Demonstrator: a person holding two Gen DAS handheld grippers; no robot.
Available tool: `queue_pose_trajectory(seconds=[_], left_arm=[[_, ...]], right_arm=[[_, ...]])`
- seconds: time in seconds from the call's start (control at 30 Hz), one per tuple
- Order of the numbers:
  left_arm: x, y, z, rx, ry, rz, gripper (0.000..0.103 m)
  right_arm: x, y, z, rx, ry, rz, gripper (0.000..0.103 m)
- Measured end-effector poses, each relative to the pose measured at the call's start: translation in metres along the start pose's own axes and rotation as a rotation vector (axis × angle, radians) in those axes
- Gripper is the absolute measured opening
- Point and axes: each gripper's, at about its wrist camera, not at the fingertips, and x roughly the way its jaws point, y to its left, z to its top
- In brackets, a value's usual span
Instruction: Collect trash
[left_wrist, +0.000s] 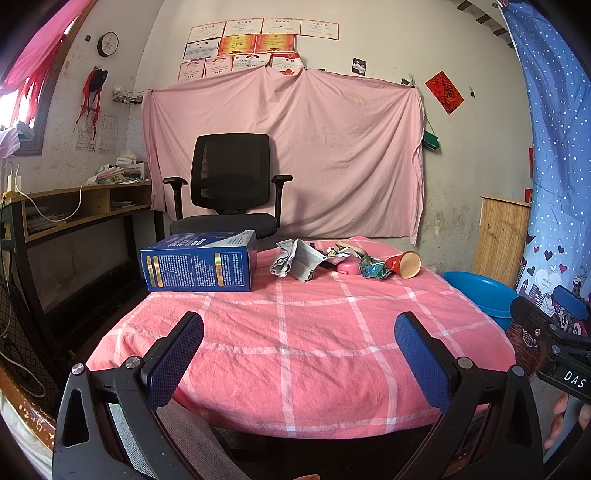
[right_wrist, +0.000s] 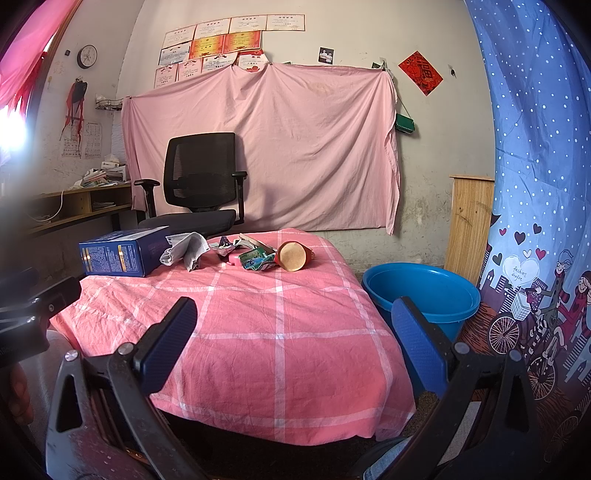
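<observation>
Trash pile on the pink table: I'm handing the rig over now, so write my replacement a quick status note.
Left gripper: open, empty.
Right gripper: open, empty.
Both hover over the near side of the table.
Trash sits at the far edge: blue box, crumpled paper, wrappers, paper cup on its side.
Blue basin stands on the floor, right of the table.
Done: nothing collected.
Left: everything.

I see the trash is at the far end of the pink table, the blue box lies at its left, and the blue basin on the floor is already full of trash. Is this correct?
Not quite: the blue basin is empty, as the right wrist view shows; its inside is bare. The rest holds: the trash sits at the far end of the pink table, with the blue box at its left.
</observation>
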Motion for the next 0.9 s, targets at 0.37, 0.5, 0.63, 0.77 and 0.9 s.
queue_pose_trajectory(seconds=[0.37, 0.5, 0.63, 0.77, 0.9], left_arm=[[0.0, 0.0, 0.0, -0.001, -0.001, 0.0, 0.101], [-0.001, -0.002, 0.002, -0.006, -0.012, 0.005, 0.101], [0.001, -0.001, 0.012, -0.022, -0.028, 0.006, 0.101], [-0.005, -0.002, 0.029, -0.026, -0.053, 0.011, 0.102], [0.01, -0.001, 0.044, -0.03, -0.078, 0.02, 0.102]], right_arm=[[0.001, -0.001, -0.001, 0.003, -0.001, -0.002, 0.103], [-0.001, 0.001, 0.002, 0.013, -0.009, 0.001, 0.103], [0.0, -0.003, 0.008, 0.027, -0.015, 0.015, 0.103], [0.003, -0.006, 0.018, 0.029, -0.033, 0.025, 0.103], [0.012, -0.008, 0.034, 0.008, -0.071, 0.038, 0.103]])
